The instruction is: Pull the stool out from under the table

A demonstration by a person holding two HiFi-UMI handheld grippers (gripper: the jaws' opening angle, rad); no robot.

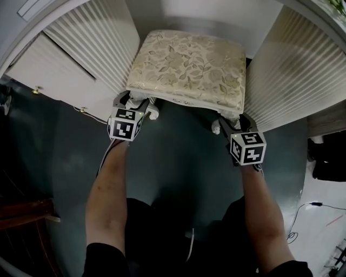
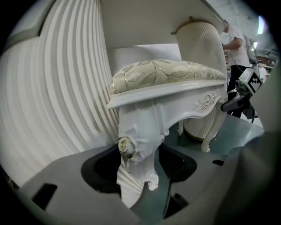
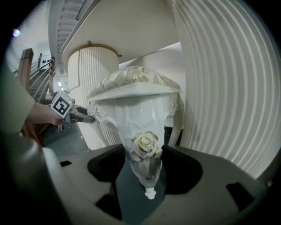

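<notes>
The stool [image 1: 189,65] has a cream floral cushion and carved white legs, and it stands partly under the white table [image 1: 32,16]. My left gripper [image 1: 135,106] is at its front left leg [image 2: 138,145], which stands between the open jaws beside a gold rose carving. A strip of floor shows between the leg and the right jaw. My right gripper [image 1: 231,125] straddles the front right leg [image 3: 147,151]. Its rose fills most of the gap between the jaws, and I see no pad pressing on it.
Fluted white table pedestals [image 1: 94,43] [image 1: 297,65] flank the stool closely on both sides. Dark grey floor [image 1: 178,167] stretches toward me. Cables [image 1: 303,213] lie on the floor at the right, and a dark wooden piece [image 1: 24,213] sits at the left.
</notes>
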